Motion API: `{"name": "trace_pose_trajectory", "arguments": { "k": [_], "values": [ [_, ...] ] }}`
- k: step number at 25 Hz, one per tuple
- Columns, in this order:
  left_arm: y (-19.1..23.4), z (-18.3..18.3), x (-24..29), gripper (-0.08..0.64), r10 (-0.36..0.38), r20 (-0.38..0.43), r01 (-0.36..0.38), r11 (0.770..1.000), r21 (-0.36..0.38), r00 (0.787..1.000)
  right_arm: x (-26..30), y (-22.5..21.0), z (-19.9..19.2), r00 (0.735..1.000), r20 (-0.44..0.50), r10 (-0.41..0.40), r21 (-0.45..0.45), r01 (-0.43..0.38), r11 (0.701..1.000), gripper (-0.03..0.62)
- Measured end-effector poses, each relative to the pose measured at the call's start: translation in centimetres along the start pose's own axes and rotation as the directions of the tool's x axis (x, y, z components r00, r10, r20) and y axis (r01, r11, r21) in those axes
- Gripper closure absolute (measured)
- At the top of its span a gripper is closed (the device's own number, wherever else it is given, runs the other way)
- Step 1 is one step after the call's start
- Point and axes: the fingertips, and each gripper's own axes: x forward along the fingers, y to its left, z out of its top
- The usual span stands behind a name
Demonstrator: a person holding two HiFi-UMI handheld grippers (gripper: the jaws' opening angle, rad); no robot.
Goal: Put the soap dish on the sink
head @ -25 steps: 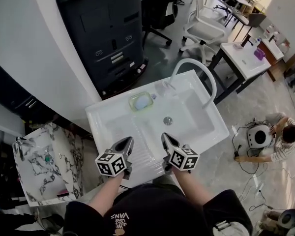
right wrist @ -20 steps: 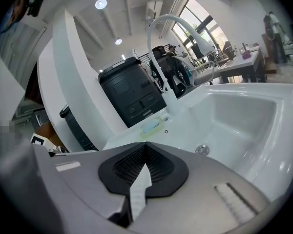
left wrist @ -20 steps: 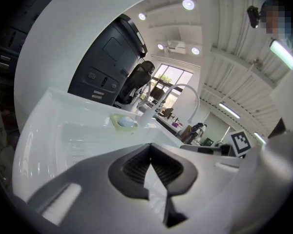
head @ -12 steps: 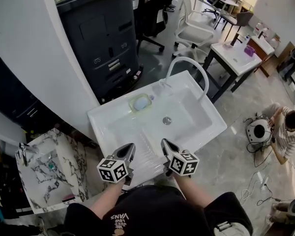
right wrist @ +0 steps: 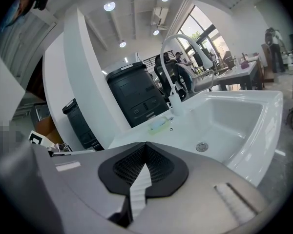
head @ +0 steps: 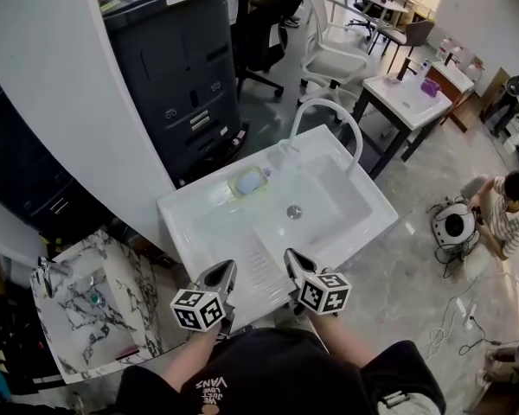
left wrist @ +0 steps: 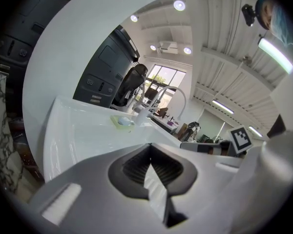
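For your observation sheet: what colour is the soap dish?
The soap dish is pale yellow-green, clearest in the head view.

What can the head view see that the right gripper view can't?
Only the head view: the person's black shirt and the marker cube on the right hand-held gripper. Only the right gripper view: ceiling lights and that gripper's shut pads up close. Both: the white sink, faucet, drain and the soap dish on the sink's back ledge.
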Motion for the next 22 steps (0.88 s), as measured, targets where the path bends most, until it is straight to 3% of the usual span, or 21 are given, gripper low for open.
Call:
{"name": "trace_pose_trajectory", "arguments": {
  "k": [22],
  "values": [
    [0.1,0.6,-0.8,0.508,-0.046,0.0,0.046,0.999,0.019,0.999,0.0,2.7,0.2,1.0,0.02,-0.011,-0.02,0.012,1.0,0.591]
  ]
}}
